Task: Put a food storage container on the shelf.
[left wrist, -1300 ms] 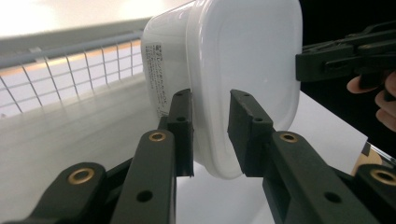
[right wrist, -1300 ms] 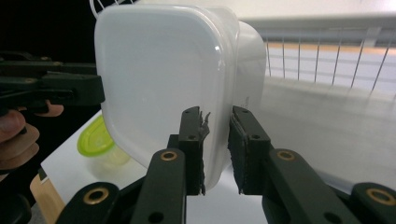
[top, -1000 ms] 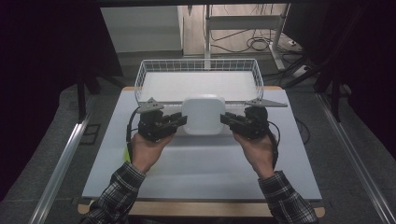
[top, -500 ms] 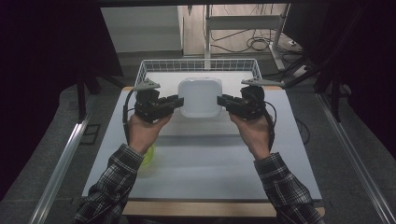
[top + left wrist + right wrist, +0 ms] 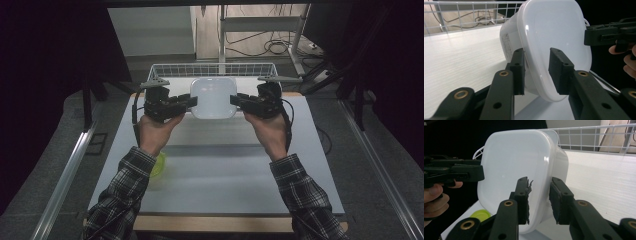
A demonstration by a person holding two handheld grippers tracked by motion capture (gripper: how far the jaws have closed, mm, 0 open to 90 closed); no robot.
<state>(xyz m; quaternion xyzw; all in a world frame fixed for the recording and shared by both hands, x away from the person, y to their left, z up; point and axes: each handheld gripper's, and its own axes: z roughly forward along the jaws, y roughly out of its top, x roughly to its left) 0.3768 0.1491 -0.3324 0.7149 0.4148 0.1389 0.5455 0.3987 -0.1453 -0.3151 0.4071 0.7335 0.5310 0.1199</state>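
White tub held up between my two claws

My left claw [image 5: 192, 102] and right claw [image 5: 234, 100] each pinch an opposite rim of the white tub [image 5: 213, 97], lifted off the surface [image 5: 225, 170] beside the wire basket [image 5: 165, 70].

Both forearms stretched forward, plaid sleeves low. Left tongs [image 5: 191, 102] and right tongs [image 5: 234, 99] raised level, pointing inward at each other, jaws of each clamped on an opposite rim.

A white container [image 5: 213, 97] sits between two black hand-held grippers, plaid sleeves [image 5: 120, 197] below, a yellow-green lid [image 5: 159, 165] at seven o'clock, white wire basket [image 5: 210, 70] at twelve.
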